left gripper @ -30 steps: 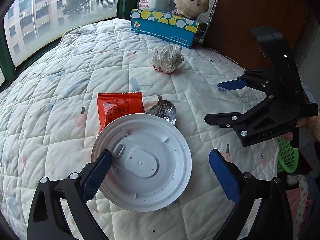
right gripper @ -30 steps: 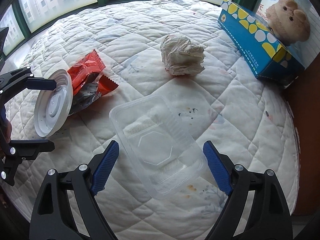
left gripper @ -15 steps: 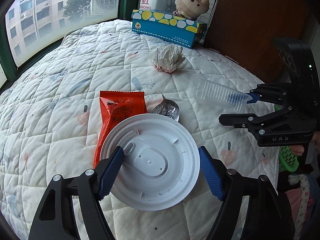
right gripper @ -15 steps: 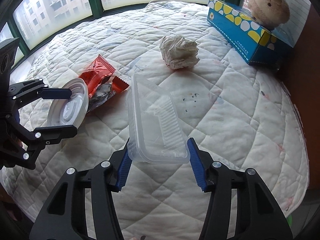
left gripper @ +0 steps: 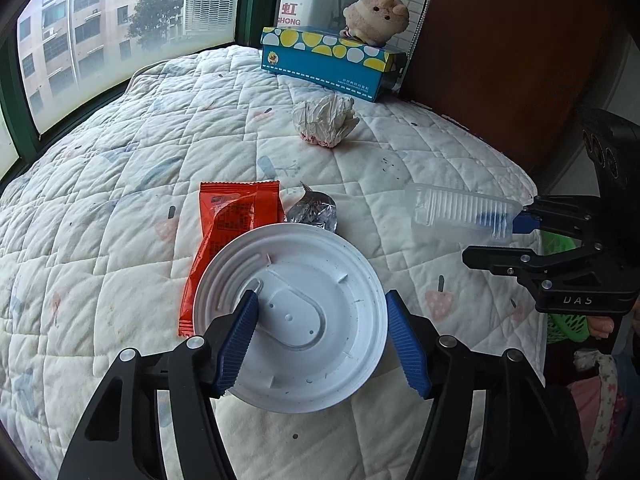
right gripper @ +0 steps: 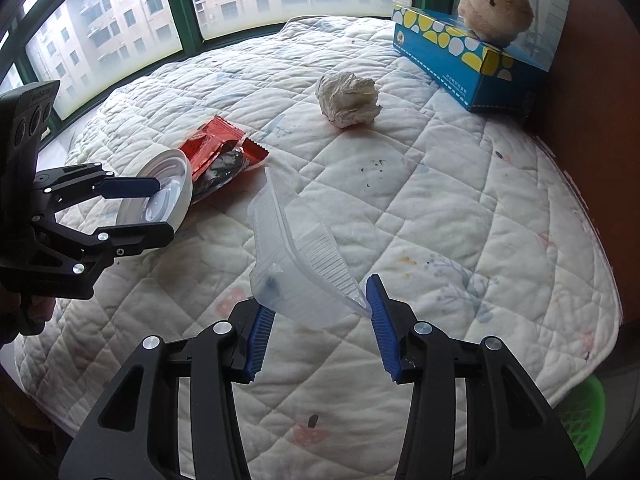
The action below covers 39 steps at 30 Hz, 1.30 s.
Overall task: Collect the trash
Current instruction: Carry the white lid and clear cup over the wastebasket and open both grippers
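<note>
- Left gripper [left gripper: 320, 322]: blue pads clamp a white round plastic lid [left gripper: 291, 317], one pad lying across its face, the other against its right rim. In the right wrist view the lid sits tilted, lifted off the quilt at its near side.
- Quilted bed cover [left gripper: 120, 208], white with small prints, lies under everything.
- Orange snack wrapper [left gripper: 232, 232] lies flat on the quilt, partly hidden behind the lid's left edge.
- Crumpled silver foil [left gripper: 314, 210] sits just beside the wrapper on its right, touching the lid's far rim from this angle.
- Crumpled white paper ball [left gripper: 324, 120] rests farther back, apart from the wrapper and foil.
- Blue tissue box [left gripper: 328, 60] with yellow and white spots stands near the headboard; a plush toy [left gripper: 376, 16] sits on top of it.
- Right gripper [right gripper: 318, 322]: closed on a clear plastic tray [right gripper: 296, 248], held at its near end between the blue pads, tilted on edge and raised above the quilt.
- Green basket [right gripper: 580, 420] shows past the bed's right edge, low down.
</note>
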Motion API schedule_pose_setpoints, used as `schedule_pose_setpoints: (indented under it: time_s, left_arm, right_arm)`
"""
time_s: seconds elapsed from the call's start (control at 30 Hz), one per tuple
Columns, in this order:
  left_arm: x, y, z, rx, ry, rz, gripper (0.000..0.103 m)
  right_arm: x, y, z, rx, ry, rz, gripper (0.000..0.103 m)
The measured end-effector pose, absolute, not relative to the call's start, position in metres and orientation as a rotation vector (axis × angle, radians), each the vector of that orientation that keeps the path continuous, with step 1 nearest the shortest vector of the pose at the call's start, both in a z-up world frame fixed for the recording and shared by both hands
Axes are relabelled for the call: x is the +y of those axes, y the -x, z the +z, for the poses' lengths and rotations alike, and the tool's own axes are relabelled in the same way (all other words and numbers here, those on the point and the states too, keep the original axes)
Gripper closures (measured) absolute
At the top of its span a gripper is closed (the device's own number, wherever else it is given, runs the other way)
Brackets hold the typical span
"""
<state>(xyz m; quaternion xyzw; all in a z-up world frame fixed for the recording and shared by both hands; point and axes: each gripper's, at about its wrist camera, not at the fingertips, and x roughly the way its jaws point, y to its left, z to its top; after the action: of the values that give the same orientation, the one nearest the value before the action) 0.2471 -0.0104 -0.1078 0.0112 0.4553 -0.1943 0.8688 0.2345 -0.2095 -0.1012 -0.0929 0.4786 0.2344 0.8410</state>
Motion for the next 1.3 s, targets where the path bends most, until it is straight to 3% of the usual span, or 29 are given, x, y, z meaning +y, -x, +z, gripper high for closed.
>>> schedule_pose_setpoints:
  time_s: [0.57,1.0,1.3]
  left_arm:
    - [-0.053,-0.221,-0.067,0.887,-0.051,-0.502,0.041]
    - [-0.143,-0.202,-0.055,0.878,-0.102,-0.653,0.041]
    - [-0.217,-0.191,-0.060,0.898,-0.158,-0.764,0.041]
  right_arm:
    - [-0.268,-0.189,-0.074,0.935,0.031,0.396,0.062]
    - [-0.358,-0.137,-0.050,0.864,-0.069,0.223,0.062]
    - [-0.433,-0.100,-0.062,0.899,-0.135,0.037,0.062]
